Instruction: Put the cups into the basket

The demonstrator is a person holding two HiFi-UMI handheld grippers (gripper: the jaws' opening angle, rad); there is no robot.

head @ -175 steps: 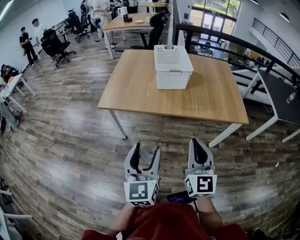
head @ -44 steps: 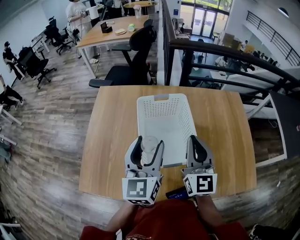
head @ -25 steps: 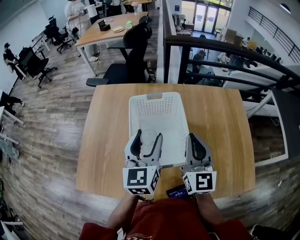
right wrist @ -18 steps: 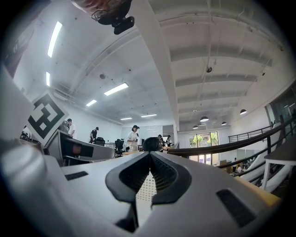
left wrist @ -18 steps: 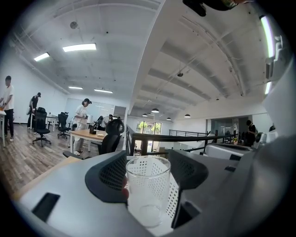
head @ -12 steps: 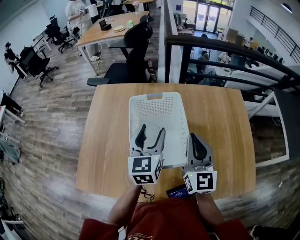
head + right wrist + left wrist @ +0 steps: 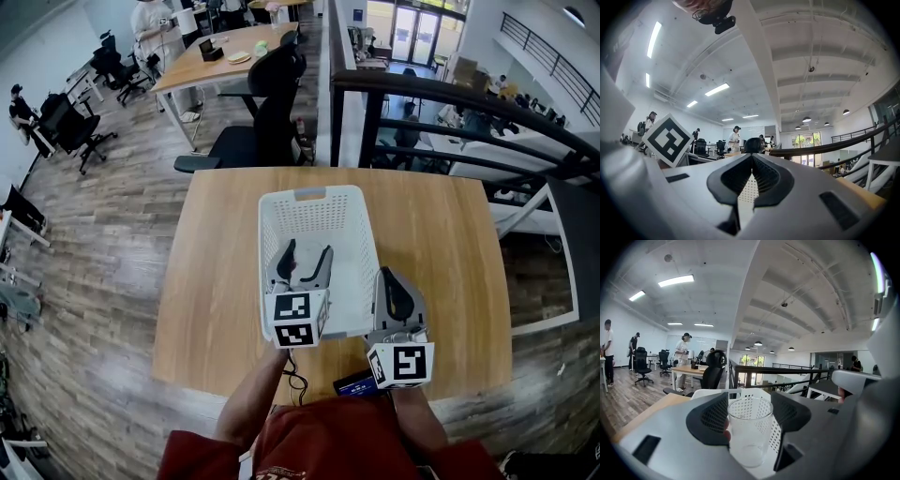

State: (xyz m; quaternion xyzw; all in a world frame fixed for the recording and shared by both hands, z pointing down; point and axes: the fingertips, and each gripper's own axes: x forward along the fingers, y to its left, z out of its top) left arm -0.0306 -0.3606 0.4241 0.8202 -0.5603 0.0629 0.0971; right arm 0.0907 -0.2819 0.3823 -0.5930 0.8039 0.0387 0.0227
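A clear plastic cup [image 7: 750,430] stands upright between the pads of my left gripper [image 7: 306,255], which is shut on it. In the head view the cup [image 7: 304,272] and the gripper's jaws sit low inside the white perforated basket [image 7: 317,193] at the middle of the wooden table [image 7: 441,244]. Whether the cup touches the basket's floor I cannot tell. My right gripper [image 7: 390,277] is shut with nothing in it, just outside the basket's near right corner. In the right gripper view the pads meet and only a strip of the basket wall [image 7: 749,188] shows below them.
A black office chair [image 7: 267,112] stands at the table's far side, and a dark railing [image 7: 450,98] runs behind the table at right. A small dark device [image 7: 356,384] hangs near my body. People and desks fill the far left.
My left gripper has moved forward and down with the cup, from above the basket's near rim into the basket. The right gripper has stayed where it was.
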